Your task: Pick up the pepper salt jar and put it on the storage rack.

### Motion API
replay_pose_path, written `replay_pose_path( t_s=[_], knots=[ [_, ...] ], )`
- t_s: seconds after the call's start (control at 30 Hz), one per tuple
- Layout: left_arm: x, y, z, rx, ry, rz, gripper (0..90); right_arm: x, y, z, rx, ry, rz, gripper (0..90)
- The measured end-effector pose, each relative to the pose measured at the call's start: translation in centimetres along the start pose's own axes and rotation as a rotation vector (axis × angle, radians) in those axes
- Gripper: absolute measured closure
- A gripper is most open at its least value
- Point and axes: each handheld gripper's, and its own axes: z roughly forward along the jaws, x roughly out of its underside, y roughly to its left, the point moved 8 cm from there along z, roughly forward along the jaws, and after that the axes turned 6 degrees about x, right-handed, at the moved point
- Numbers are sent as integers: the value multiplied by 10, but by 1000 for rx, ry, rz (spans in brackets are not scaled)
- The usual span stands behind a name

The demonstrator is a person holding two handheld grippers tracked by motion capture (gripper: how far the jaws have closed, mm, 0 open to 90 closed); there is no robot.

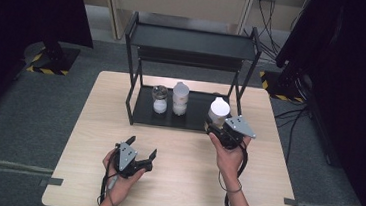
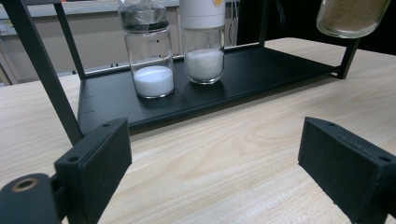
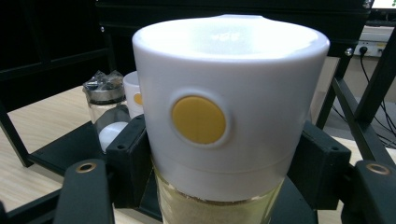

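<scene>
Three jars are in play. Your right gripper point(image 1: 223, 130) is clamped on the white-capped jar point(image 3: 224, 116), jaws pressed against both sides just below the cap; you hold it lifted at the right end of the black rack point(image 1: 191, 43), by the front right post. Its glass body holds a tan, fine-grained powder, and the smooth white cap carries a round yellow button. On the rack's lower shelf point(image 2: 261, 70) stand two more: a clear glass jar point(image 2: 148, 51) with a dark band at the neck and a crinkled transparent top, roughly a quarter full of fine white powder, and just beside it a second white-capped jar point(image 2: 202, 42) holding coarser white granules. The two stand upright, close together but apart.

Your left gripper point(image 1: 140, 156) rests low over the wooden table point(image 1: 178, 193), jaws spread wide with nothing between them, well in front of the shelf. The rack's thin metal posts flank the shelf opening; the front right post stands just beside the held jar. The table is pale, straight-grained wood; the shelf is matte black.
</scene>
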Motion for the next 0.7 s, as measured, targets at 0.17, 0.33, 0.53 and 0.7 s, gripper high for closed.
replay_pose_path(
  t_s=[0.17,0.33,0.53,0.7],
  knots=[
    [0,0,0,0,-1,1,91,-2,1,5,0,2,2,309],
    [0,0,0,0,-1,1,91,-4,2,9,-2,7,1,309],
    [0,0,0,0,1,1,91,-5,2,16,1,15,-2,309],
    [0,0,0,0,1,2,91,-5,1,23,7,23,-4,309]
  ],
)
